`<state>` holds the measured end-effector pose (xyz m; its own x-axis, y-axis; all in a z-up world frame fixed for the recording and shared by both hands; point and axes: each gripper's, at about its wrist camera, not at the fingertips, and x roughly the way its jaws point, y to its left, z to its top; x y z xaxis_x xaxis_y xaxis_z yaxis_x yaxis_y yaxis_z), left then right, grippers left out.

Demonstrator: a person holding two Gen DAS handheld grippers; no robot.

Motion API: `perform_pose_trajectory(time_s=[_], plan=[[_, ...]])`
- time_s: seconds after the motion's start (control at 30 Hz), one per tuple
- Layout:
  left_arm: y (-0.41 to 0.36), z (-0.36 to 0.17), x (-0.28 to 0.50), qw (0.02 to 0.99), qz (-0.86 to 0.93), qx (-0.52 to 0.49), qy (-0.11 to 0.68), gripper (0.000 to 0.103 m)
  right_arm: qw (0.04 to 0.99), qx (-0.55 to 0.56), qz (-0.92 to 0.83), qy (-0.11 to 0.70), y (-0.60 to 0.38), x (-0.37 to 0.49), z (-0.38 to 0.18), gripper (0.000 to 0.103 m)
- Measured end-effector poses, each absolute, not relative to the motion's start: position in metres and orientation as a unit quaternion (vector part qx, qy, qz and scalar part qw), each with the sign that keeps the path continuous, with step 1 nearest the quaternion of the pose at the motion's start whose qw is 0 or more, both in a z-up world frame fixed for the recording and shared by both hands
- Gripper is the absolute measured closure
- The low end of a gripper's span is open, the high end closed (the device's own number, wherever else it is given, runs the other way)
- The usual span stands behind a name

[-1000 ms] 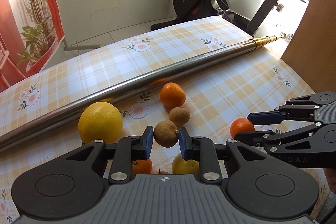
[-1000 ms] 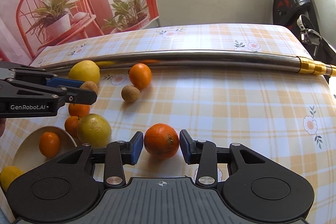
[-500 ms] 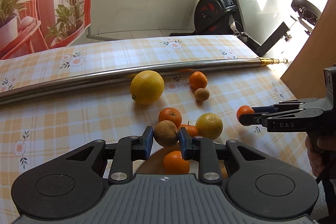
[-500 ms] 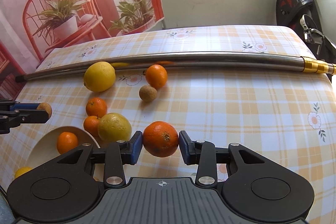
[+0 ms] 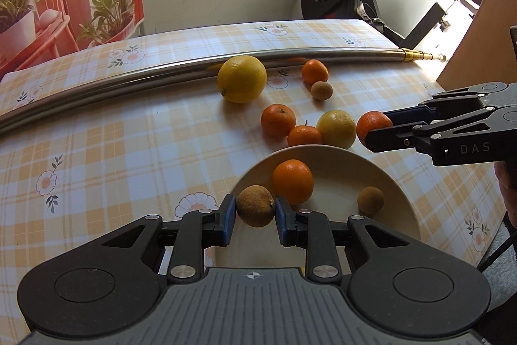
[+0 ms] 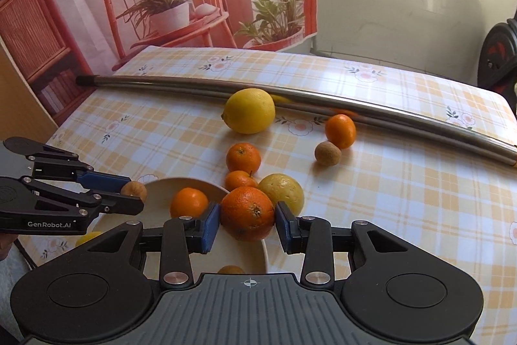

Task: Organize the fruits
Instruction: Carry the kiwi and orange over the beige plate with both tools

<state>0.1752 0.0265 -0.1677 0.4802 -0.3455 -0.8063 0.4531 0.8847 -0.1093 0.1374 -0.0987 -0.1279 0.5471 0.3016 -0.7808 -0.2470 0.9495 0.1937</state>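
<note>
Covering the whole work surface, a plaid tablecloth [image 5: 106, 151] with daisy prints carries everything; a long steel pole [image 5: 135, 81] lies across its far side, a brass-coloured tip at its right end; near the front sits a cream plate [image 5: 392, 183], holding one mandarin [image 5: 293, 181] and a small brown fruit [image 5: 371, 200] toward its right rim. The left gripper [image 5: 255, 215] hovers over the plate's near left edge, its blue pads pinching a brown round fruit [image 5: 255, 206]; the right gripper [image 6: 248, 223] comes in from the right, above the plate's far right rim, clamped on a large orange [image 6: 247, 213]. Beyond the plate, the biggest loose fruit is a yellow lemon-like citrus [image 5: 241, 79], touching the pole; a pale yellow citrus [image 5: 336, 129] sits just past the plate's far rim, with two mandarins to its left, one [image 5: 304, 135] against it and another [image 5: 278, 120] slightly farther; far right, a mandarin [image 5: 314, 71] rests near the pole, and a small brown fruit [image 5: 321, 91] lies just in front of it.
</note>
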Motion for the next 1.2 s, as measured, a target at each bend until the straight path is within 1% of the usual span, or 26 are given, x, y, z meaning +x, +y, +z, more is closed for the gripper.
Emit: perform_pose_trajectory(time_s=[0.23,0.47,0.73,1.2], plan=[[0.022,-0.173,0.176,0.852,-0.245,0.071,0.457,0.075,0.858,-0.039,0.193,0.475,-0.065,0.145,-0.137,0.069],[0.020,-0.179,0.180,0.847,-0.249,0.078,0.464,0.075,0.846,-0.064,0.199,0.491,-0.054,0.155,-0.146,0.069],[0.017,-0.183,0.184,0.845,-0.248,0.080,0.468,0.075,0.837,-0.081,0.208,0.499,-0.044,0.161,-0.153,0.069],[0.017,-0.186,0.188,0.840,-0.249,0.077,0.476,0.075,0.835,-0.064,0.211,0.504,-0.044,0.163,-0.159,0.067]])
